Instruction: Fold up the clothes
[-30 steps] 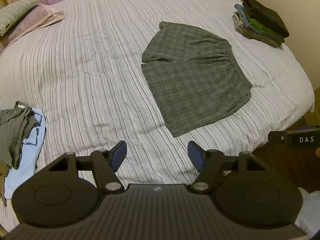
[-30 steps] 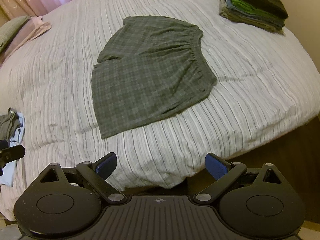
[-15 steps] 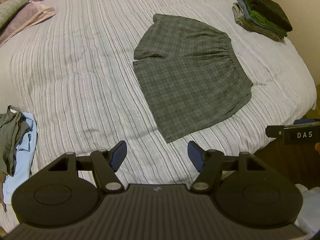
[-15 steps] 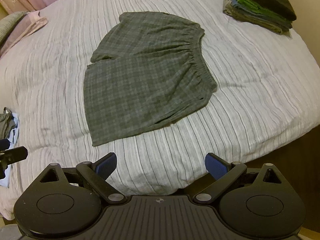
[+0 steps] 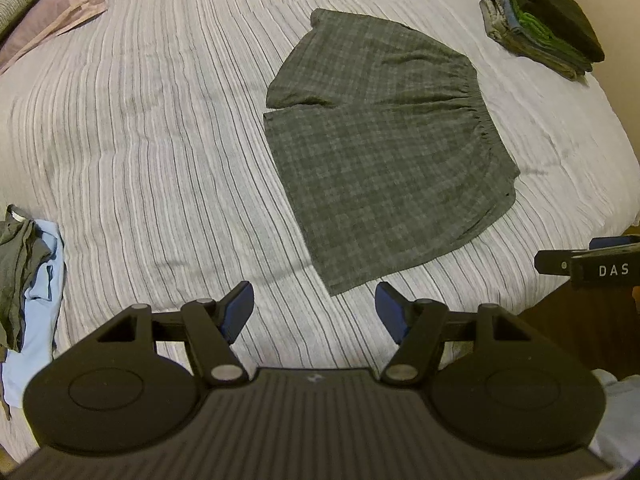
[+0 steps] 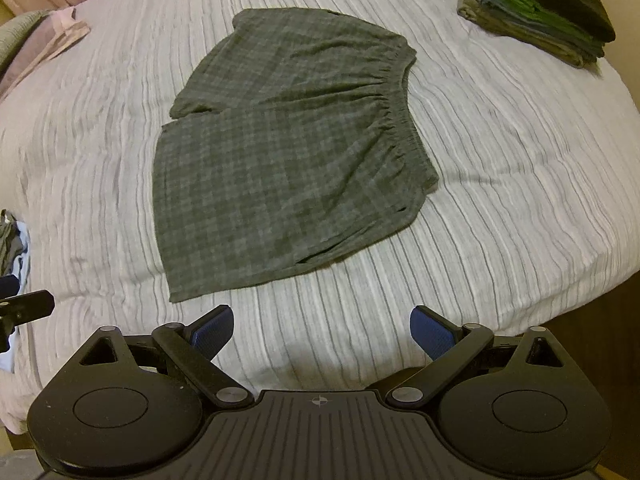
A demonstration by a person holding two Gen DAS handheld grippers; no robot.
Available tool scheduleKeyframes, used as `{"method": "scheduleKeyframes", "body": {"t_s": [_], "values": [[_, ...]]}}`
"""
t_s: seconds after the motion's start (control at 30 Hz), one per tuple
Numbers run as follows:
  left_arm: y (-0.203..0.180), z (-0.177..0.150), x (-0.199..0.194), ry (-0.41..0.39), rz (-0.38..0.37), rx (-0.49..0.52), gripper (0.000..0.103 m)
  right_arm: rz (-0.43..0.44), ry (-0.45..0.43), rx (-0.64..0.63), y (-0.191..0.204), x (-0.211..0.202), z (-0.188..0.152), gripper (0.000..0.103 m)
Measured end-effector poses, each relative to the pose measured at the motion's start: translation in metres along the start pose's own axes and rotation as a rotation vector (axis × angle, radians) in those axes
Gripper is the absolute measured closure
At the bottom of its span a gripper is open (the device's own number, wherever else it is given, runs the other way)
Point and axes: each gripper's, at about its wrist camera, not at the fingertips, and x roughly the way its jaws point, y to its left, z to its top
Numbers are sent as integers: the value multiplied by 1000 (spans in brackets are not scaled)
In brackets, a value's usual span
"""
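Both grippers, left gripper (image 5: pixel 314 306) and right gripper (image 6: pixel 321 328), hang spread and empty below the flattened plaid shorts (image 6: pixel 288 140) mid-frame, ready for folding

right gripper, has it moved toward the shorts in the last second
Yes. In the right wrist view the open right gripper now sits closer to the shorts: their near hem lies lower in frame, nearer the fingertips, and less of the bed edge shows.

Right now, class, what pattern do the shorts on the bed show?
Dark grey-green plaid on the shorts; clearest in the right wrist view.
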Motion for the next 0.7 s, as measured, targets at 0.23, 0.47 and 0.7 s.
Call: {"method": "scheduleKeyframes", "body": {"t_s": [0.23,0.47,0.7], "values": [[3,15,22,42,-2,-13,39,-6,46,21,-24,20,13,6],[-3,34,51,84,20,-13,40,-12,72,47,-57,44,29,6],[-21,47,79,125,19,-25,40,18,84,31,-81,67,48,6]]}}
